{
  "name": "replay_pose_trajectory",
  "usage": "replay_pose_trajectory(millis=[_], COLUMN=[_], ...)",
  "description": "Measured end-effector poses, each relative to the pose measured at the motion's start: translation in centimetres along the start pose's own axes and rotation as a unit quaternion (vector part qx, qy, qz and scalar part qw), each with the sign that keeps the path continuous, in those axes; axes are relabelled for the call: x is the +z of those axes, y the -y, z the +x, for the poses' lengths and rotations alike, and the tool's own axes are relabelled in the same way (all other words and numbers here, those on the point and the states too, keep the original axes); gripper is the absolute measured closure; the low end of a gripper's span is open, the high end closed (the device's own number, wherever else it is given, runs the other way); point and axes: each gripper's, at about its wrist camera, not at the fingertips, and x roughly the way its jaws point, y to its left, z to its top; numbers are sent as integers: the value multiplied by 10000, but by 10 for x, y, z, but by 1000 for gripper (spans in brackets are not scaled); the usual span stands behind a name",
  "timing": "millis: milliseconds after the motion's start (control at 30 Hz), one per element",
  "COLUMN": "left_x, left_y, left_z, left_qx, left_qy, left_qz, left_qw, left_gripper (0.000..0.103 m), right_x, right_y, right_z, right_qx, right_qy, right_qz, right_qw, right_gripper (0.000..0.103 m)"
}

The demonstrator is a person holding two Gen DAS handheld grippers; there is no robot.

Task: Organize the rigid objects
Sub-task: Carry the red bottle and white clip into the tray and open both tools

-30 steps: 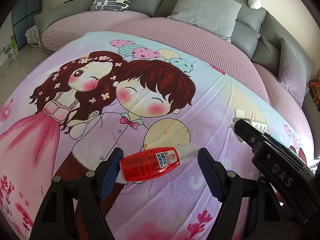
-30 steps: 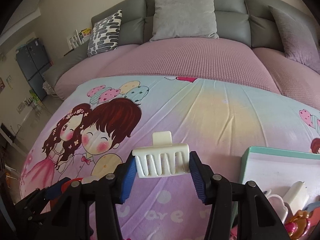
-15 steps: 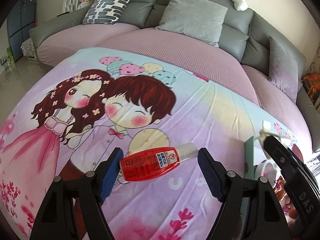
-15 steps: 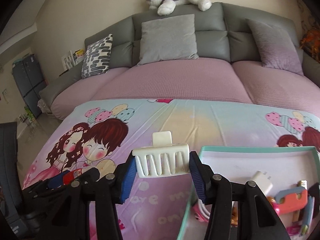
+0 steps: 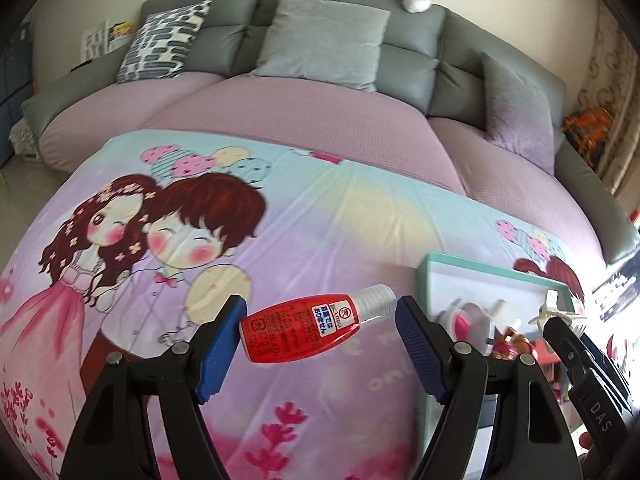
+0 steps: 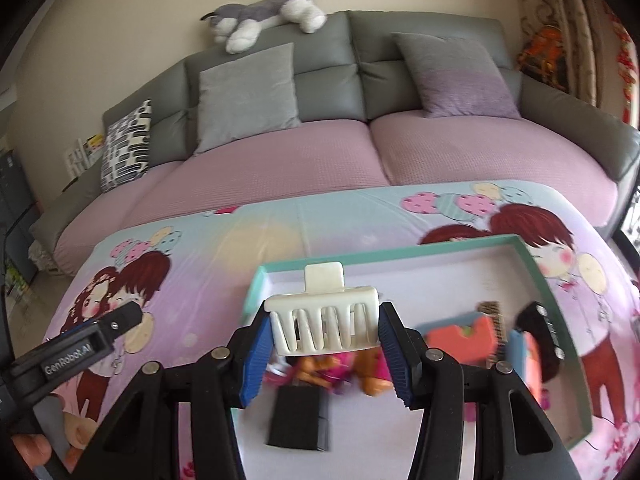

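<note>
Item 1: white hair claw clip (image 6: 324, 322), clamped side to side between the blue pads of our right gripper (image 6: 322, 346), carried above the near-left part of the teal-rimmed tray (image 6: 532, 258). Item 2: red bottle with clear cap (image 5: 306, 328), clamped end to end in our left gripper (image 5: 318, 342), base against the left pad and cap against the right, hanging tilted above the cartoon-print sheet (image 5: 320, 220) just left of the tray. Tray contents, as far as the blur allows: a black block (image 6: 298, 416), an orange-red piece (image 6: 460, 338), a black oblong (image 6: 542, 320), pink and orange small items under the clip. Step in hand, as we judge it: deposit both items in the tray. Handling notes: we bring the clip down over the bare floor at the tray's far left, not onto the pile, and part the pads only when it sits low. We carry the bottle over the rim before lowering; its end grip looks slight, so we keep the wrist level. We place 1 item at a time, since the 2 grippers sit close.
</note>
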Motion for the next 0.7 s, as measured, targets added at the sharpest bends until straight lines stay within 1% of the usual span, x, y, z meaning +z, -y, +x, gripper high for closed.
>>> replay_pose_trajectory(millis=[100,167,233,300,333,400,567,700], left_x=[-1,-2,-3,-4,-4,-5,-11,-16], left_y=[18,33,46,56,61,70,91,106], left_z=[-4,-6,-7,-10,-11,-12,-9,-2], left_qx=[-130,-254,-471,-675,-731,-732,-834,-938], left_qy=[24,31,10,12,18,19,-100,-243], left_qz=[205,378,526,578,628,740,1004,1176], left_qw=[9997,9990,9975,9960,9953,9946,9914,9883], left_gripper=[25,25,25,25,25,25,25,25], right_x=[-3,-5,-7,-8,-8,-8,-10,-13], right_y=[23,38,55,68,71,73,74,76], right_z=[-5,-6,-4,-6,-6,-7,-6,-1], right_qx=[-184,-285,-264,-276,-349,-467,-366,-511], right_qy=[-128,-299,-498,-545,-546,-572,-672,-832], right_qz=[182,248,495,693,683,602,525,388], right_qw=[9996,9988,9972,9957,9956,9955,9957,9945], right_gripper=[49,49,49,49,49,49,49,49])
